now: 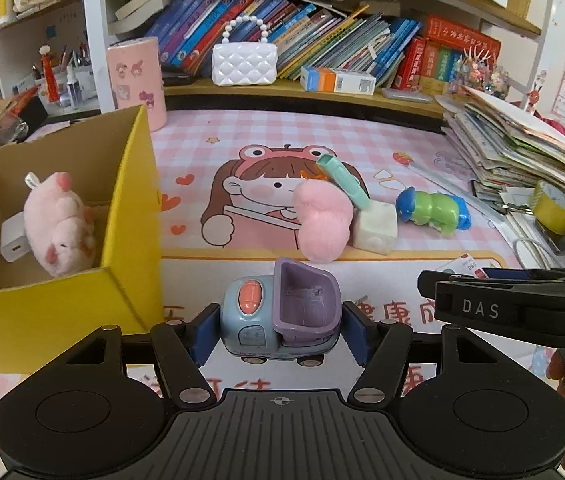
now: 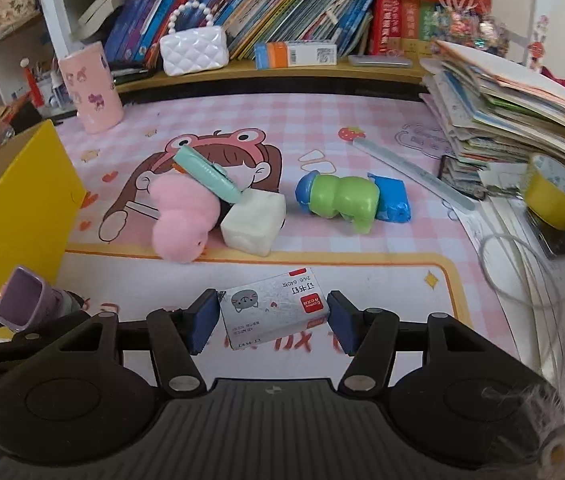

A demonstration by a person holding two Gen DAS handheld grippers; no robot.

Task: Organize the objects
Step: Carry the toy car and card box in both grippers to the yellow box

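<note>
- Left gripper (image 1: pixel 281 334): spread wide around a toy truck (image 1: pixel 280 312), a gap showing on both sides between pads (image 1: pixel 204 334) and truck body; no contact visible.
- Toy truck: upright on the pink desk mat (image 1: pixel 422 140), purple bed toward the right finger, blue cab toward the left.
- Just left of the left finger: yellow cardboard box (image 1: pixel 130 216), open on top, its near corner close beside the finger; tight on that side.
- Inside the box: a pink plush pig (image 1: pixel 60 224) lying against a white charger (image 1: pixel 12 236).
- Ahead of the left gripper, beyond a strip of bare mat: pink pompom (image 1: pixel 322 222), white cube (image 1: pixel 376 224) touching it, mint case (image 1: pixel 342 180) leaning across both, green-and-blue figure (image 1: pixel 434 208) lying to the right.
- Right gripper (image 2: pixel 273 322): spread wide around a small staple box (image 2: pixel 274 312); the left pad at or nearly touching the box's corner, a clear gap on the right.
- Staple box: flat on the mat, skewed between the fingers.
- Right of the right gripper: open mat up to the mat's yellow border, then a white cable (image 2: pixel 522 264), tape roll (image 2: pixel 554 192) and paper stack (image 2: pixel 514 116).
- Left of the right gripper: the other tool's body and the truck bed, close by.
</note>
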